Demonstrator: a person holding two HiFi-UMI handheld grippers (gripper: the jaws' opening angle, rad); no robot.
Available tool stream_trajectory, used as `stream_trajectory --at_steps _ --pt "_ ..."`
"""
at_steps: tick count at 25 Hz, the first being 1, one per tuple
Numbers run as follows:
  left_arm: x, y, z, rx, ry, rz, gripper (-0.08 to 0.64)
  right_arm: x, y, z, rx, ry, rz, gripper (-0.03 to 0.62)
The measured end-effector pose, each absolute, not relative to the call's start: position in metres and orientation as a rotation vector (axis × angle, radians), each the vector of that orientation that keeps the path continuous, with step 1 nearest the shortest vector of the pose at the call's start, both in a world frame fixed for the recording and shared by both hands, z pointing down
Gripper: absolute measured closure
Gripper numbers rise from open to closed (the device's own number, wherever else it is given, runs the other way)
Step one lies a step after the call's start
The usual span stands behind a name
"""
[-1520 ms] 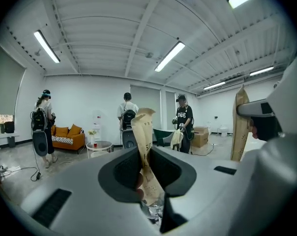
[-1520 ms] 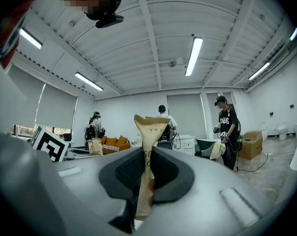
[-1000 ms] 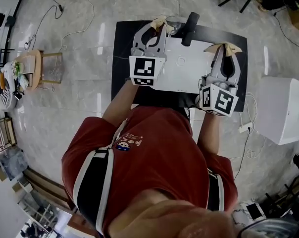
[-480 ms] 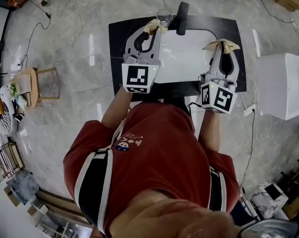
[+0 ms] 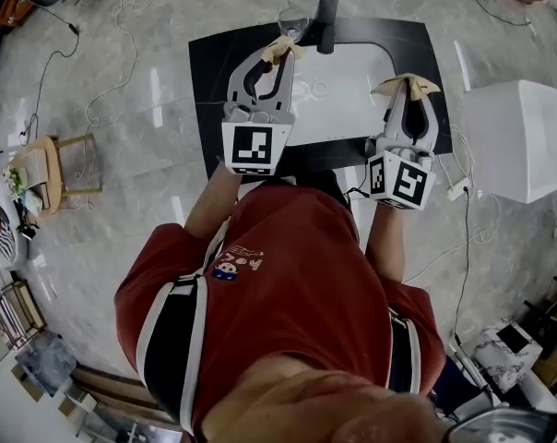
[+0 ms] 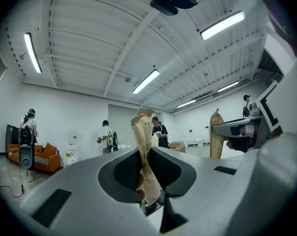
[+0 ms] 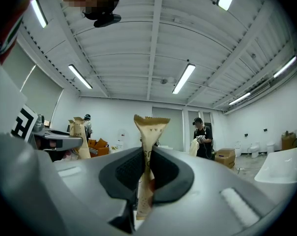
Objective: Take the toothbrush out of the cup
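1. Red shirt (image 5: 288, 284), one item, on the person, nearest the head camera.
2. Marker cubes, two: one on the left tongs (image 5: 255, 148), one on the right tongs (image 5: 400, 181), both over the near edge of the worktop.
3. Left tongs (image 5: 283, 50), clenched: in the left gripper view the tan paper-wrapped tips (image 6: 141, 127) lie pressed flat against each other.
4. Right tongs (image 5: 406, 86), clenched likewise: paper-wrapped tips (image 7: 151, 124) meet tip to tip (the paper flares out at the top).
5. Worktop (image 5: 209, 81), black, rectangular, carrying a white basin (image 5: 343, 100) under and between the two tongs.
6. Cup (image 5: 292, 21), clear, at the worktop's far edge. In the head view it sits just past the left tongs' tips, and contact cannot be told.
7. Toothbrush: too small to make out at the cup.
8. Dark tap-like post (image 5: 326, 12), just right of the cup.
9. Grey stone floor (image 5: 122, 81), with a wooden stool (image 5: 53, 164) well to the left and a white cabinet (image 5: 514, 137) to the right.
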State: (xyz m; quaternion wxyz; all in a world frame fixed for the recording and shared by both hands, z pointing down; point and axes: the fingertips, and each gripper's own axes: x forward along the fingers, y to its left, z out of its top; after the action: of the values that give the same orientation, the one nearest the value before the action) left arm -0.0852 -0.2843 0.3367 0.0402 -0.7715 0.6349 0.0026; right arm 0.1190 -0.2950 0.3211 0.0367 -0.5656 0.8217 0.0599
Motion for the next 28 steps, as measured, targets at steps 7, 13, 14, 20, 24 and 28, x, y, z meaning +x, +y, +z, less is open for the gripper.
stream_trajectory --at_steps 7,13,14,20,24,28 --pt "-0.0823 -0.2834 0.3287 -2.364 1.907 0.017 0.502 0.1231 -0.2912 0.3182 -1.752 2.521 0.213 0.554" --pt "-0.0767 -0.2829 0.3285 -2.392 1.902 -0.008 0.502 0.1267 -0.2913 0.3149 -1.76 2.509 0.221 0.554" --pt "-0.0768 -0.283 0.3282 -2.387 1.901 -0.008 0.502 0.1266 -0.2913 0.3148 -1.76 2.508 0.222 0.554" --pt "-0.0842 -0.2836 0.3275 -2.37 1.909 0.007 0.502 0.1212 -0.2917 0.3166 -1.757 2.518 0.223 0.554" --pt "-0.0798 -0.2847 0.3295 -2.362 1.901 0.013 0.502 0.1218 -0.2932 0.3189 -1.753 2.525 0.223 0.554" --pt "-0.0783 -0.2866 0.3286 -2.366 1.903 0.028 0.502 0.1226 -0.295 0.318 -1.752 2.523 0.225 0.554"
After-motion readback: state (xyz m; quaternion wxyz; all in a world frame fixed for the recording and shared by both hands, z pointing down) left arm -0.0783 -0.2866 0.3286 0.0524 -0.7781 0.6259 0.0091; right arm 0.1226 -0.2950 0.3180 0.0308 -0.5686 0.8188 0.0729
